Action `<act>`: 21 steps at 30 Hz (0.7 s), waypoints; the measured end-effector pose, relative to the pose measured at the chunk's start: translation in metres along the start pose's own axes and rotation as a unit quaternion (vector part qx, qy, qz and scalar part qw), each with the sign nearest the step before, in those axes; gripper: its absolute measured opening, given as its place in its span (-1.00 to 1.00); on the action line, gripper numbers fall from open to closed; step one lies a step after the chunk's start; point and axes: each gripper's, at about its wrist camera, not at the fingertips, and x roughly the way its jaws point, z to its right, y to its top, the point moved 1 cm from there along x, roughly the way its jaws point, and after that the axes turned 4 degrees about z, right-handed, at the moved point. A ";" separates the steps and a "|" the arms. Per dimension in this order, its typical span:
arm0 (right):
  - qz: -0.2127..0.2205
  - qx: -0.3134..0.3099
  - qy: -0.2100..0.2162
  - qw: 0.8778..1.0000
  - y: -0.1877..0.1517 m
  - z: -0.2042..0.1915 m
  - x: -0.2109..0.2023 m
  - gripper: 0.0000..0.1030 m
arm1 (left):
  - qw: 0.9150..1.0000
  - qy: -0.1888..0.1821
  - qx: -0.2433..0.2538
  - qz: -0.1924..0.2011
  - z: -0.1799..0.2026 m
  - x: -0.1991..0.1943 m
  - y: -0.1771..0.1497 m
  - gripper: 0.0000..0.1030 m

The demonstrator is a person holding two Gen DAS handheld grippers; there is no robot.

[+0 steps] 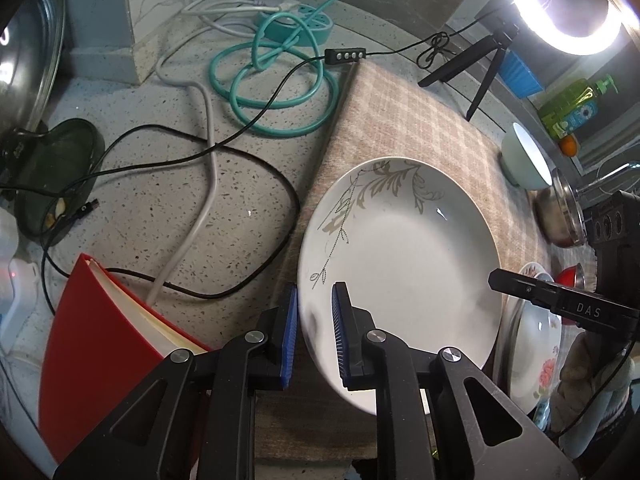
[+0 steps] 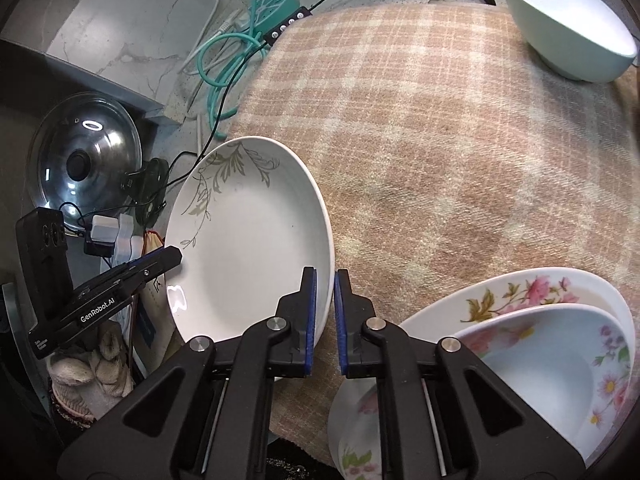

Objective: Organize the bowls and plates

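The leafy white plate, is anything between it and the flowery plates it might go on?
Nothing visible. The leafy white plate is gripped at opposite rims by the left gripper and the right gripper. Only bare checked cloth lies between it and the flowery plates beside it.

The middle of the checked cloth [image 2: 460, 152] is free, so a hand-held gripper can pass there. At its far corner stands a pale bowl [image 2: 568, 20]; near, on the right, lie stacked flowered dishes [image 2: 560, 360]. Left of the cloth, the bench [image 1: 160, 184] is crowded with cables [image 1: 248, 92] and a red book [image 1: 100, 340]
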 end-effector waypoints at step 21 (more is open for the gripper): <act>0.048 0.039 0.004 0.998 -0.025 0.038 -0.080 -0.83 | 0.997 -0.055 0.050 0.023 0.070 -0.024 -0.004 -0.71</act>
